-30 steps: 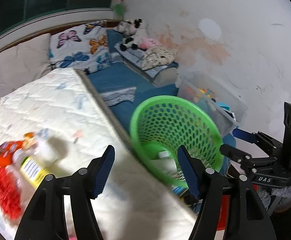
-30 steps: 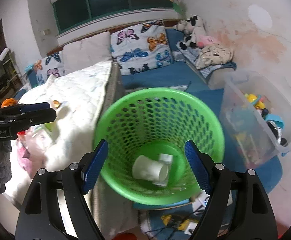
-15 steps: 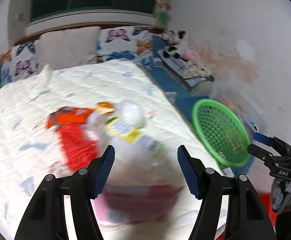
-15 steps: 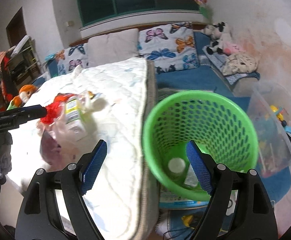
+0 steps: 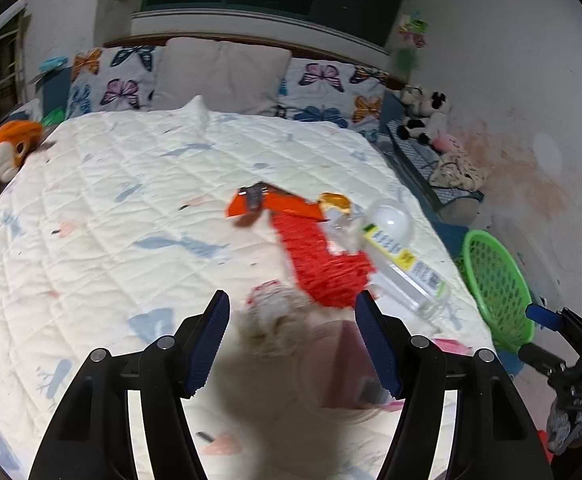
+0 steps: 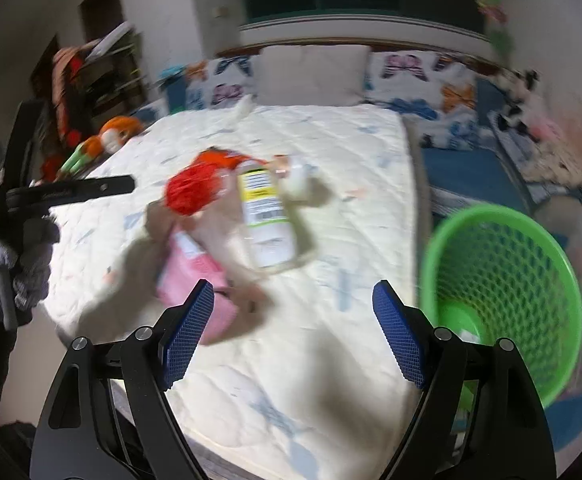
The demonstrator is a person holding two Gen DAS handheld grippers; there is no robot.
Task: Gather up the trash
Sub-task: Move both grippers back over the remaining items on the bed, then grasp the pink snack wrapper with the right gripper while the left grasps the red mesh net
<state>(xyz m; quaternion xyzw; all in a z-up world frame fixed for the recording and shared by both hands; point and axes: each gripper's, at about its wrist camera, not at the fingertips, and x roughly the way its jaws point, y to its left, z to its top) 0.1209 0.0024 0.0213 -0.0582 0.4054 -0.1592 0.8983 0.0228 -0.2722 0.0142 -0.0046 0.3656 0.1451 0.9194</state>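
Trash lies on the white quilted bed (image 5: 111, 220): an orange wrapper (image 5: 271, 204), a red mesh bag (image 5: 323, 264), a clear plastic bottle with a yellow label (image 5: 407, 272), a crumpled tissue (image 5: 275, 320) and a pink package (image 5: 343, 372). My left gripper (image 5: 291, 340) is open and empty just above the tissue and the pink package. My right gripper (image 6: 291, 336) is open and empty over the bed's near edge; the bottle (image 6: 265, 220), red mesh (image 6: 189, 192) and pink package (image 6: 195, 272) lie ahead of it. The green mesh basket (image 6: 507, 280) stands on the floor at its right.
Butterfly pillows (image 5: 323, 92) line the headboard. An orange plush toy (image 5: 3, 152) lies at the bed's left edge. Stuffed animals (image 5: 423, 116) sit by the stained wall. The basket (image 5: 495, 284) stands beside the bed's right edge. The right gripper (image 5: 563, 340) shows in the left wrist view.
Both grippers have swung left, away from the basket and over the bed. The left one has moved closer to the trash pile. Both stay open and empty.
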